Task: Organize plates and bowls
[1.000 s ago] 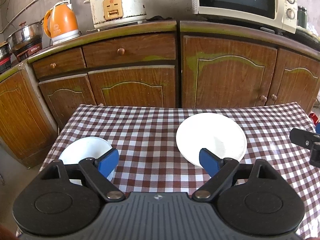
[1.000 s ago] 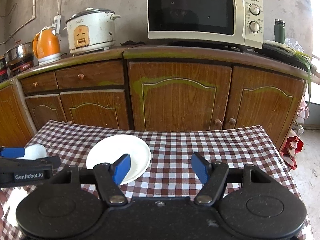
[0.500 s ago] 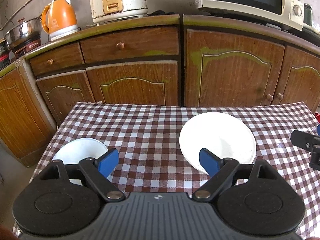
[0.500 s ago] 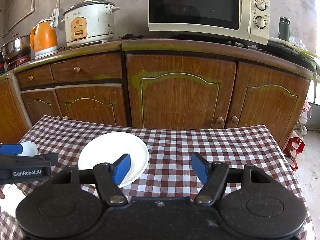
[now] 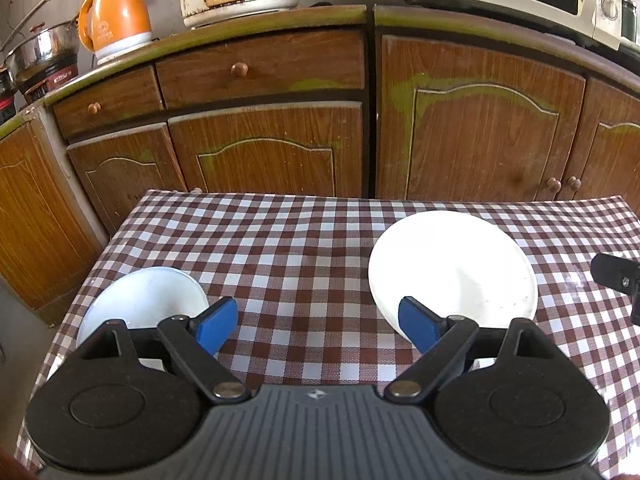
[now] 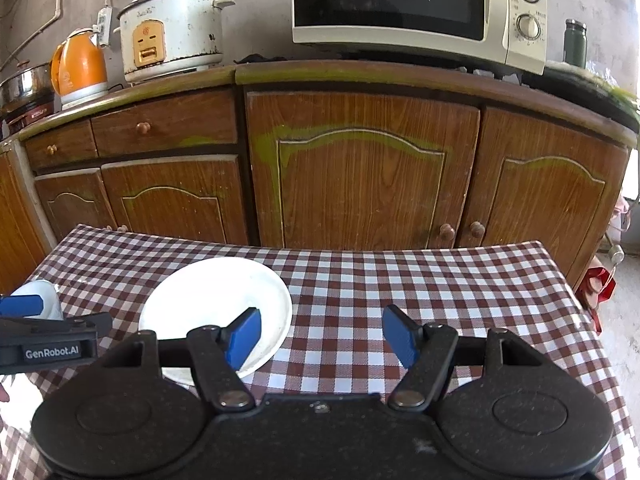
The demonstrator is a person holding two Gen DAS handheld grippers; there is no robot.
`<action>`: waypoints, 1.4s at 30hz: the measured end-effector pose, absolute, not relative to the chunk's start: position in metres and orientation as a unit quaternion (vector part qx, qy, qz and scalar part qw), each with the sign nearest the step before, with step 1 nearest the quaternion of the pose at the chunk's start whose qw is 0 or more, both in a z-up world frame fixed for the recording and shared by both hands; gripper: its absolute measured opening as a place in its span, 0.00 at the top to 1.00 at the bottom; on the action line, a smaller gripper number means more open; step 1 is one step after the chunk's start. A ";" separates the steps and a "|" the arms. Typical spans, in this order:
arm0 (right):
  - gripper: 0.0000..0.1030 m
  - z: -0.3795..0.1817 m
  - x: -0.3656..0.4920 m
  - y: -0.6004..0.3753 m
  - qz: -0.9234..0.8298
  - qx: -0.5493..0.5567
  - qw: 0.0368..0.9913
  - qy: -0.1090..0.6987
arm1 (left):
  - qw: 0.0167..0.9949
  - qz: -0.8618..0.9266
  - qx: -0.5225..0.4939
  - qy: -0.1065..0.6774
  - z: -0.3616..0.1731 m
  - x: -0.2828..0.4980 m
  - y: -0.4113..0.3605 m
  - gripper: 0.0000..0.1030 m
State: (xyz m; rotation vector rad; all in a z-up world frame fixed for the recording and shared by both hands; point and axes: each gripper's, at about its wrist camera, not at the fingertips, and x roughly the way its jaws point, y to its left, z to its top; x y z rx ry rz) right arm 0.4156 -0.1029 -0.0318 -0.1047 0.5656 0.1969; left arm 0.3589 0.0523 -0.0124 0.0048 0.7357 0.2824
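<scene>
A white plate (image 5: 452, 268) lies on the checked tablecloth (image 5: 296, 252), right of centre in the left wrist view. A white bowl (image 5: 140, 304) sits at the table's left side. My left gripper (image 5: 316, 322) hovers open above the cloth between the two, its blue fingers holding nothing. In the right wrist view the same plate (image 6: 212, 300) lies left of centre, with the bowl (image 6: 44, 296) at the far left behind the left gripper's finger. My right gripper (image 6: 322, 336) is open and empty, its left finger over the plate's near rim.
Wooden cabinets (image 6: 360, 184) stand just beyond the table's far edge. On the counter are a microwave (image 6: 416, 4), a rice cooker (image 6: 172, 36), an orange kettle (image 6: 78, 66) and a steel pot (image 5: 36, 52). The cloth (image 6: 440, 288) right of the plate is bare.
Both grippers have moved forward and lower towards the table. The plate and bowl look larger and nearer. Both pairs of jaws kept the same width.
</scene>
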 end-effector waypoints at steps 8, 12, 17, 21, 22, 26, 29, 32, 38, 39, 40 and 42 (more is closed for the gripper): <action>0.23 -0.042 0.429 -0.100 0.098 -0.050 0.952 0.286 | 0.920 0.142 -0.001 0.365 -0.022 0.371 0.058 0.13; 0.23 -0.048 0.437 -0.098 0.104 -0.049 0.949 0.292 | 0.919 0.143 -0.001 0.367 -0.027 0.375 0.059 0.13; 0.23 -0.052 0.444 -0.096 0.102 -0.049 0.949 0.293 | 0.918 0.142 -0.011 0.369 -0.031 0.382 0.061 0.13; 0.23 -0.057 0.450 -0.097 0.100 -0.041 0.949 0.295 | 0.918 0.145 -0.005 0.369 -0.036 0.387 0.061 0.13; 0.23 -0.059 0.451 -0.097 0.102 -0.041 0.949 0.296 | 0.918 0.144 -0.007 0.370 -0.037 0.388 0.062 0.13; 0.23 -0.062 0.457 -0.095 0.104 -0.043 0.948 0.298 | 0.919 0.144 -0.004 0.368 -0.040 0.391 0.063 0.13; 0.23 -0.065 0.461 -0.094 0.104 -0.044 0.947 0.300 | 0.919 0.143 -0.001 0.368 -0.042 0.394 0.063 0.13; 0.23 -0.069 0.465 -0.091 0.102 -0.047 0.946 0.304 | 0.919 0.142 0.003 0.367 -0.045 0.397 0.061 0.13; 0.23 -0.075 0.472 -0.088 0.102 -0.050 0.944 0.310 | 0.920 0.134 -0.002 0.368 -0.052 0.404 0.062 0.13; 0.23 -0.076 0.473 -0.088 0.102 -0.050 0.944 0.310 | 0.920 0.135 -0.002 0.368 -0.053 0.406 0.062 0.13; 0.23 -0.077 0.475 -0.087 0.100 -0.051 0.944 0.309 | 0.919 0.134 -0.004 0.370 -0.054 0.407 0.062 0.13; 0.23 -0.080 0.477 -0.087 0.099 -0.051 0.944 0.311 | 0.920 0.129 -0.011 0.370 -0.056 0.409 0.064 0.13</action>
